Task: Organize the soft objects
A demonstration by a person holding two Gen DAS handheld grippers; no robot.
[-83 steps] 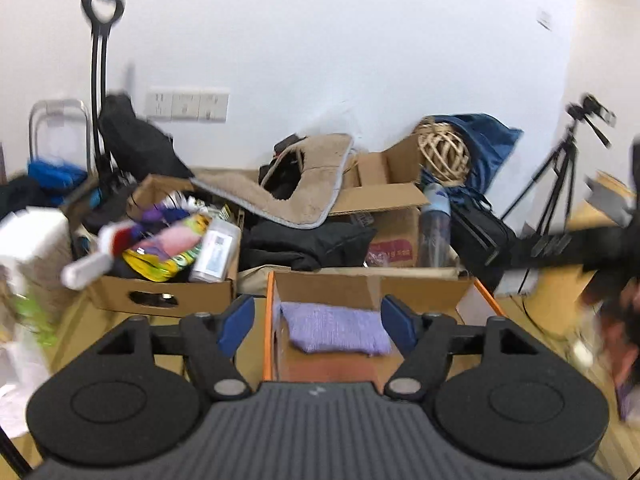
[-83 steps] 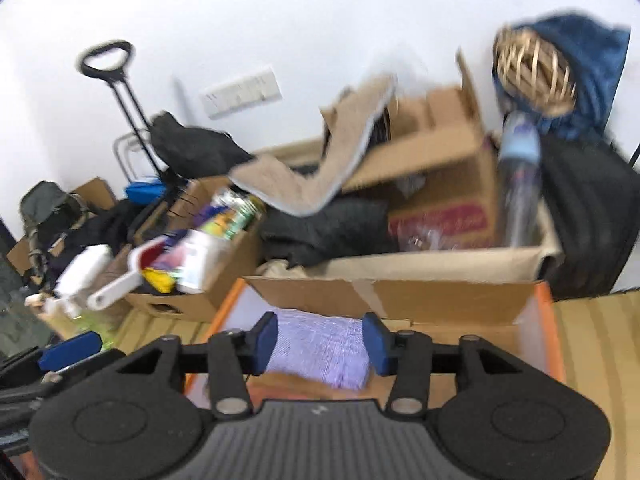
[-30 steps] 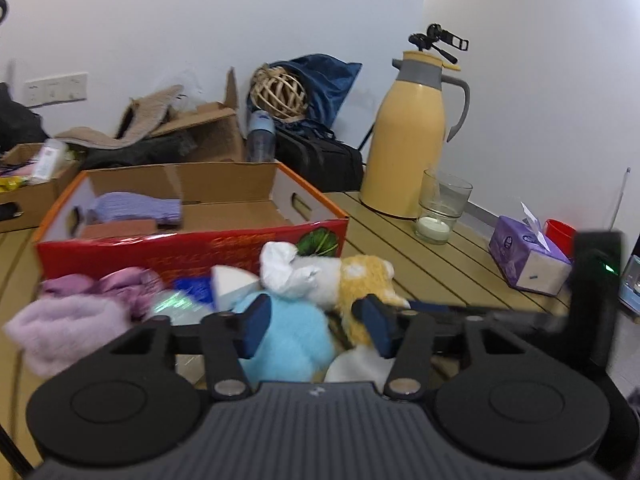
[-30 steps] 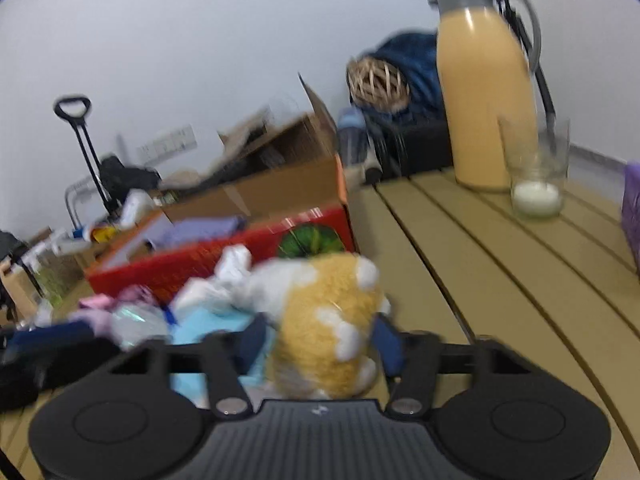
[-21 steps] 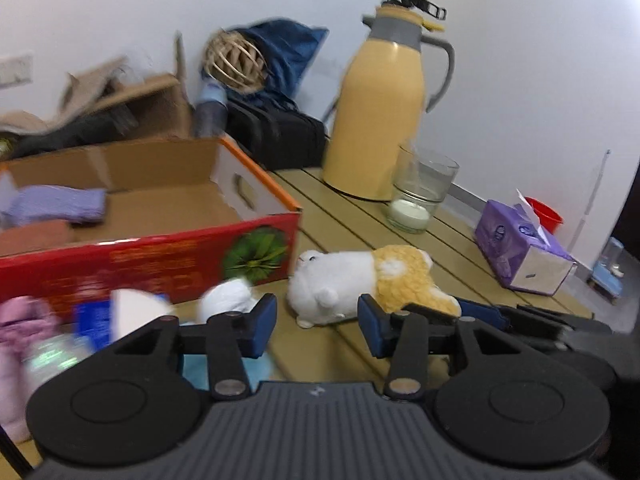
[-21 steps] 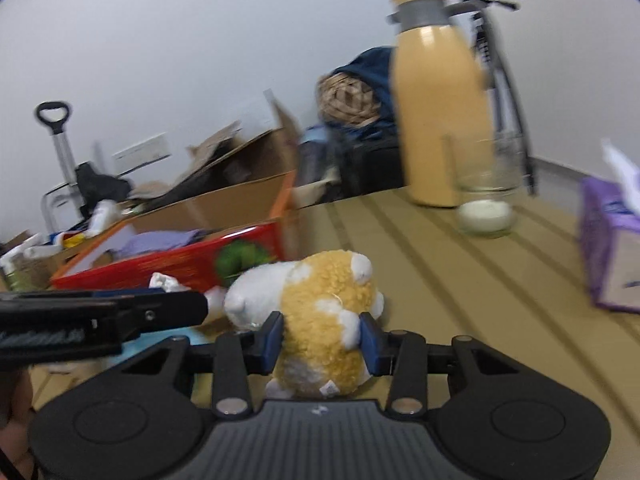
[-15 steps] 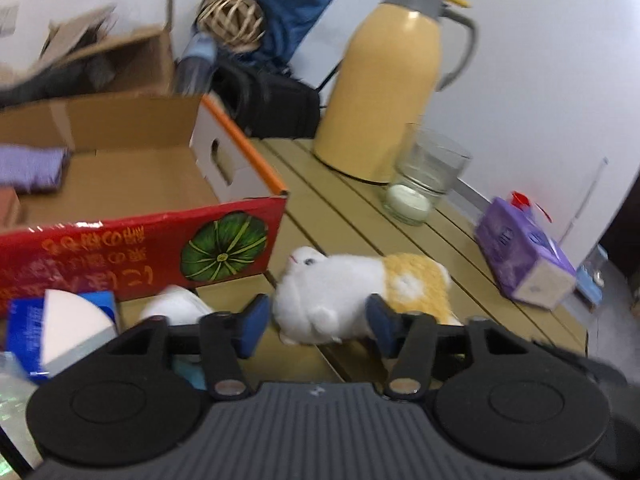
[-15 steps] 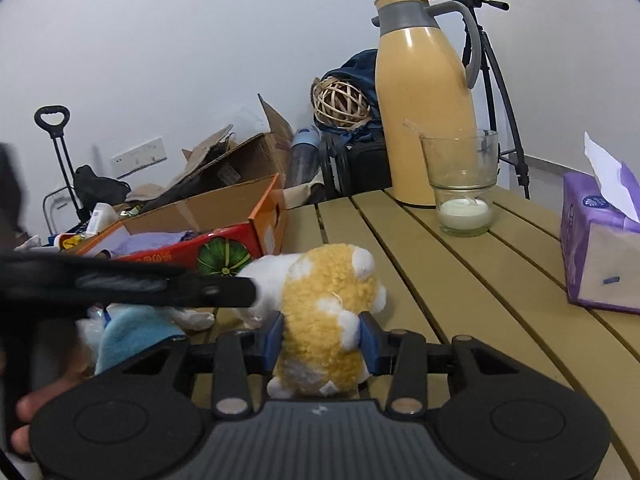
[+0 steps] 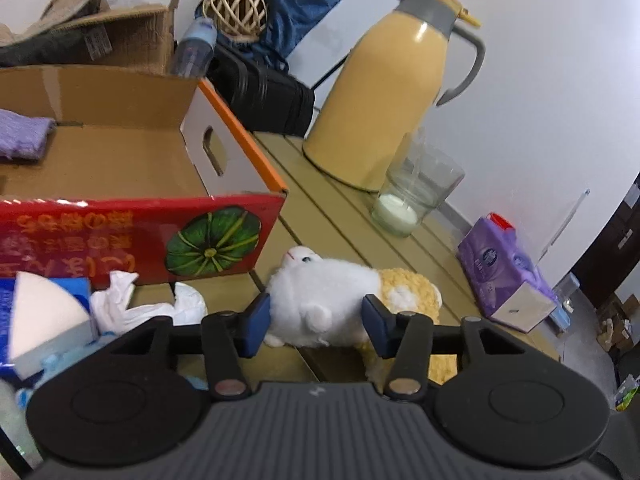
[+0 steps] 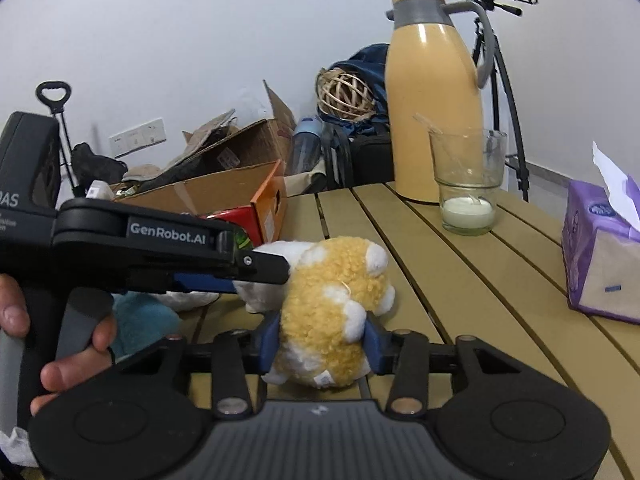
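Observation:
A white and yellow plush hamster [image 9: 340,300] lies on the slatted wooden table [image 9: 332,216]. My right gripper [image 10: 320,344] is shut on its yellow rear end [image 10: 324,320]. My left gripper [image 9: 316,318] is open, its fingers on either side of the white head end; it also shows from the side in the right wrist view [image 10: 256,266]. An open cardboard box [image 9: 224,160] with a red front stands behind, holding a purple knit piece [image 9: 22,138]. A white cloth [image 9: 140,308] and a light blue plush [image 10: 140,320] lie in front of the box.
A yellow thermos jug [image 9: 384,92], a glass with a candle [image 9: 412,196] and a purple tissue box [image 9: 508,276] stand to the right on the table. A blue and white pack [image 9: 36,316] lies at the left. Boxes and bags crowd the floor behind.
Both grippers came down from the box to the pile. The right gripper closed on the hamster's yellow end. The left gripper moved in until its open fingers straddle the white head.

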